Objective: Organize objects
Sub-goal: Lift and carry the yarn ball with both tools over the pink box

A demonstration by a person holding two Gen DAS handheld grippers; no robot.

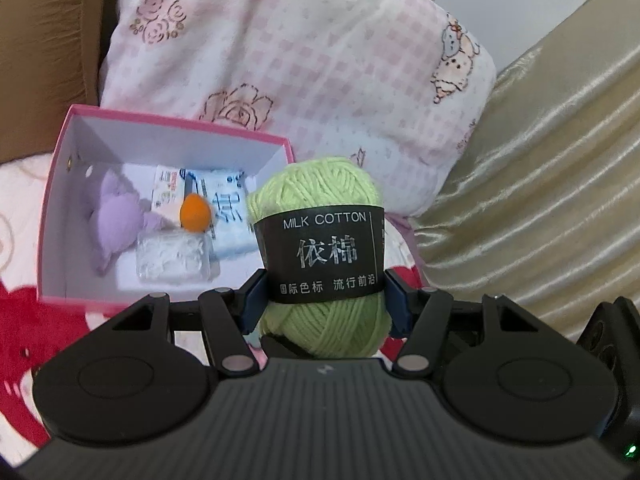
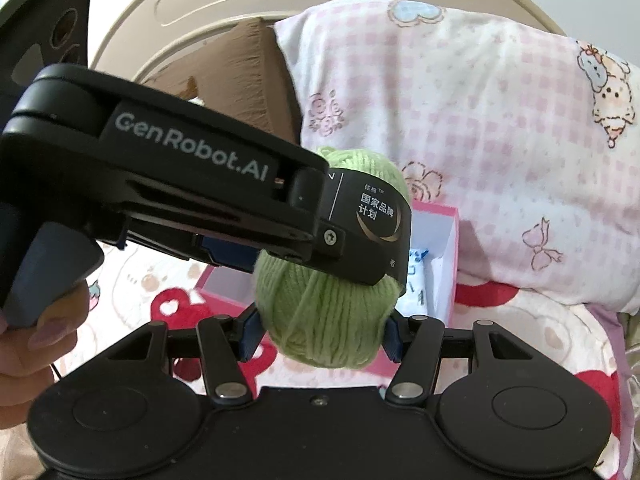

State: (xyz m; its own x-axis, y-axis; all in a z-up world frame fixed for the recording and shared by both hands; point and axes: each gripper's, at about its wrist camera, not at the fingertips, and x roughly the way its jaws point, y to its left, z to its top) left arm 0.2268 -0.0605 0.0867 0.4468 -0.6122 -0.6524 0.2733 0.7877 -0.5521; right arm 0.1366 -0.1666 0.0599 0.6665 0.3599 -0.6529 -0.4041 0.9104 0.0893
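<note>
Yarn [image 1: 322,240] sits in the middle of both views, a light green ball with a black label around it. Both grippers clamp on it. The left gripper [image 1: 324,304] has its blue pads pressed on the label from each side. The right gripper [image 2: 320,332] squeezes the lower part of the same ball, and its pads are mostly hidden behind the wool. In the right wrist view the left gripper [image 2: 320,236] shows from the side as a long black bar, and it covers much of the label. A hand [image 2: 36,336] holds its handle at the left edge, with only some fingers in the picture.

The ball is up in the air, near a pink box [image 1: 60,184] that sits open on a bed cover [image 1: 36,320] with red shapes. In the left wrist view the box lies to the left of the ball. Inside it are a purple soft thing [image 1: 116,220], an orange ball [image 1: 194,212], a clear packet [image 1: 174,256], a blue and white pack [image 1: 230,208] and a small white box [image 1: 170,190]. The words on these are too blurry to read. In the right wrist view the box [image 2: 438,216] is mostly hidden behind the yarn.

A pink checked pillow [image 1: 320,60] lies behind the box. Shiny gold cloth [image 1: 552,184] fills the right side, cut off by the edge.
</note>
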